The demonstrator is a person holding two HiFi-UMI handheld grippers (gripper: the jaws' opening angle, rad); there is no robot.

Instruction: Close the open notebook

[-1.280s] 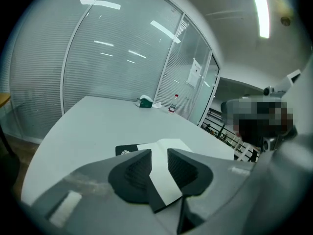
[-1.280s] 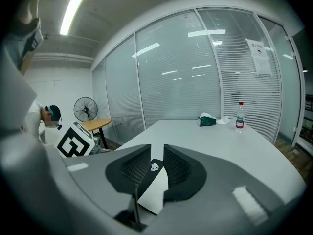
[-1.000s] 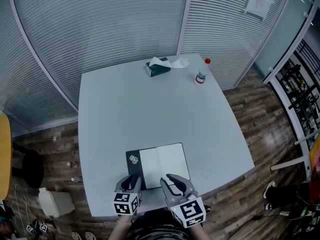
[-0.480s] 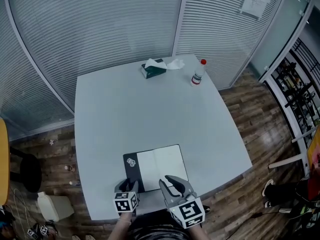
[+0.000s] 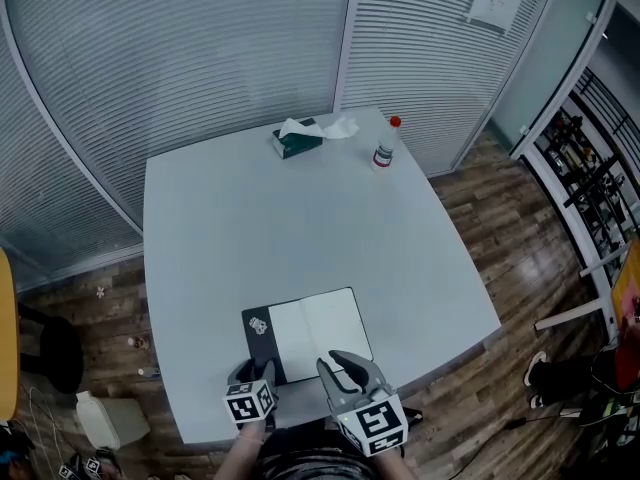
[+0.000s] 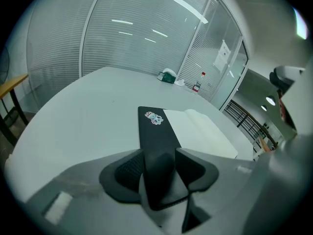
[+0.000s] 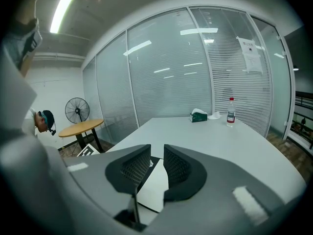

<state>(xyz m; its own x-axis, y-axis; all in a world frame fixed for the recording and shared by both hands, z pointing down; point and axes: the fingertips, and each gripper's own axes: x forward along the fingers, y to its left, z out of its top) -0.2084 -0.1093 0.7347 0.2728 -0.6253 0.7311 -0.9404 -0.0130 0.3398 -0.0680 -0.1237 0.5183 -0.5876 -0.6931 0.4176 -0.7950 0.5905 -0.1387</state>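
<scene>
Grey table [image 5: 250, 218], blind-covered glass walls [image 5: 200, 48]. Left gripper [image 5: 252, 373], jaws just opening, straddles the open notebook's [image 5: 318, 328] cover; right gripper [image 5: 345, 364] gapes empty.

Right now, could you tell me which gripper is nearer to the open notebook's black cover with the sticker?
Left. The left gripper, whose jaws have just been opening, straddles the black cover at its near edge; the right gripper hovers beside it, over the white pages.
</scene>
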